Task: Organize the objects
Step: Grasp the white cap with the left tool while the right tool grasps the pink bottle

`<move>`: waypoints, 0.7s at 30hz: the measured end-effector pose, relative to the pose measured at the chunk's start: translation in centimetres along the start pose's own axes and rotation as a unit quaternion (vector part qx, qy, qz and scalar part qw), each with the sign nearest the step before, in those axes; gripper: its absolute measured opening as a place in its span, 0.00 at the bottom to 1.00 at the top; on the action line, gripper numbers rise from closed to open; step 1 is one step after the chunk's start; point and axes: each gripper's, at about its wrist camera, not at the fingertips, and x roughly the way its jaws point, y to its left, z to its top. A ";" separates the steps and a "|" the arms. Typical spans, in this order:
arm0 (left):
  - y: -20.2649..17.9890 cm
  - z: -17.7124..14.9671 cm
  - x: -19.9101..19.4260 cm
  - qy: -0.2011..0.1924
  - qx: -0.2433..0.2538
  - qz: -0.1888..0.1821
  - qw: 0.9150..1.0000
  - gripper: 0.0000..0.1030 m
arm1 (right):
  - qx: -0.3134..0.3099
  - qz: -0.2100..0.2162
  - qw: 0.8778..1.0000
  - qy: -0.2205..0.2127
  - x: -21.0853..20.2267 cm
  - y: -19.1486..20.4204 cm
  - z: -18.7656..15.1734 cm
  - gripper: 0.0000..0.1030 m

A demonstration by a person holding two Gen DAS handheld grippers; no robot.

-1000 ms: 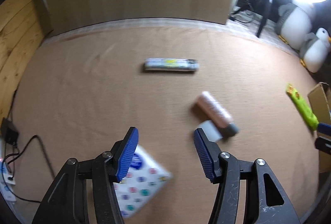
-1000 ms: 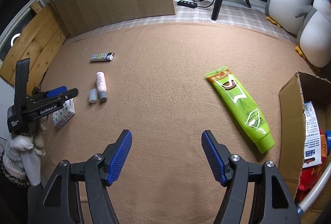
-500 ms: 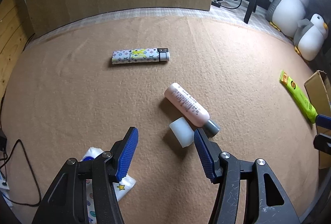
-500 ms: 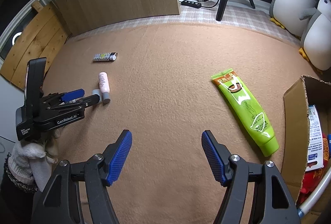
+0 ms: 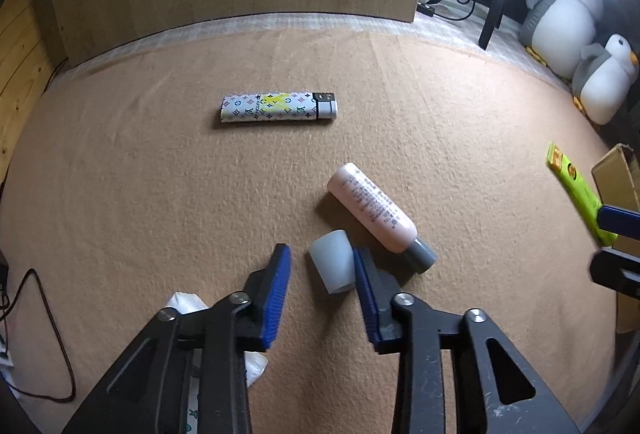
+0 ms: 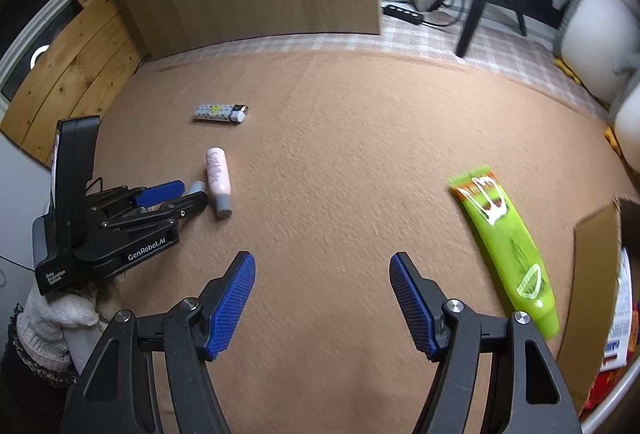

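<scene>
A small white cap lies on the brown felt mat between the blue pads of my left gripper. The jaws are closing: the right pad sits against the cap, while a gap remains at the left pad. Just right of the cap lies a pink bottle with a bare grey neck. A patterned lighter rests farther back. My right gripper hovers open over bare mat with nothing between its fingers. A green tube lies to its right. The left gripper shows there by the bottle.
An open cardboard box with packets inside stands at the right edge of the mat. A white tissue pack lies under my left gripper's left finger. Wooden boards, a tripod, cables and plush penguins ring the mat.
My left gripper moved from over the tissue pack to the white cap and its jaws narrowed around it. The right gripper drifted sideways, still as wide.
</scene>
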 end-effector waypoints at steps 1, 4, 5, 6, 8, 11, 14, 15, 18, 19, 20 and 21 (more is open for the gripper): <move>0.0 0.1 0.0 -0.002 0.002 -0.001 1.000 0.27 | -0.005 0.001 1.000 0.002 0.4 0.3 0.4 0.64; 0.0 0.0 -0.1 -0.006 0.004 -0.008 1.000 0.19 | -0.017 0.007 1.000 0.005 1.4 1.4 1.5 0.64; -0.1 0.0 -0.2 -0.007 0.005 -0.008 1.000 0.19 | -0.023 0.009 1.000 0.005 1.7 1.8 1.8 0.64; 0.0 -0.1 -0.2 -0.008 0.004 -0.011 1.000 0.18 | -0.030 0.009 0.999 0.005 2.2 2.3 2.2 0.64; 0.3 -0.1 -0.2 -0.008 -0.004 -0.020 1.000 0.18 | -0.044 0.013 0.999 0.009 3.4 3.3 3.0 0.64; 0.9 0.0 -0.1 -0.006 -0.021 -0.042 0.999 0.18 | -0.066 0.020 0.998 0.017 4.8 4.7 4.1 0.57; 1.5 0.0 0.1 -0.003 -0.035 -0.055 0.998 0.24 | -0.083 0.024 0.996 0.032 6.6 6.1 4.8 0.48; 1.8 0.0 0.2 -0.003 -0.042 -0.062 0.997 0.24 | -0.086 0.025 0.995 0.038 7.2 6.4 5.2 0.45; 2.1 -0.1 0.1 -0.009 -0.047 -0.071 0.996 0.16 | -0.087 0.031 0.995 0.048 8.3 6.5 6.0 0.42; 2.2 -0.2 0.0 -0.012 -0.046 -0.069 0.996 0.14 | -0.092 0.032 0.994 0.050 8.5 6.6 6.1 0.42; 2.5 -0.2 -0.1 -0.013 -0.050 -0.069 0.996 0.10 | -0.097 0.034 0.993 0.054 8.8 6.7 6.2 0.42; 2.8 -0.3 -0.1 -0.013 -0.051 -0.070 0.996 0.08 | -0.106 0.039 0.992 0.060 9.1 7.0 6.3 0.42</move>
